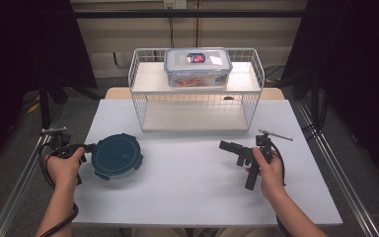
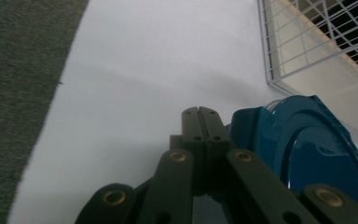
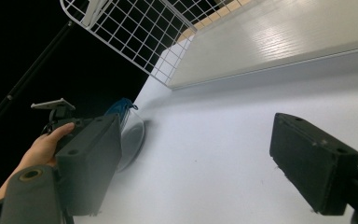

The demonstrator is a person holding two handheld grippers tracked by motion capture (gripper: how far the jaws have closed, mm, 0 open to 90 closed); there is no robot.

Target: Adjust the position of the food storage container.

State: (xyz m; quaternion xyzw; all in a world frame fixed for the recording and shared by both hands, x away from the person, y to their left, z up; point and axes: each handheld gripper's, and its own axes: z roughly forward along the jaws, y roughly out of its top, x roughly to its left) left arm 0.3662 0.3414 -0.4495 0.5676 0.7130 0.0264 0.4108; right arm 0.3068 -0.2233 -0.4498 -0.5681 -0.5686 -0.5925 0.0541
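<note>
The left gripper (image 1: 81, 148) has its fingertips at the left edge of the round blue container (image 1: 117, 155); the right gripper (image 1: 225, 145) rests on the table (image 1: 187, 187), well apart.

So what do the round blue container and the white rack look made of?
Round blue container: probably plastic, with a glossy teal lid, moulded clips and a clear base. White rack: thin wire grid, seemingly white-coated metal, with pale shelves whose faint grain suggests laminate.
</note>
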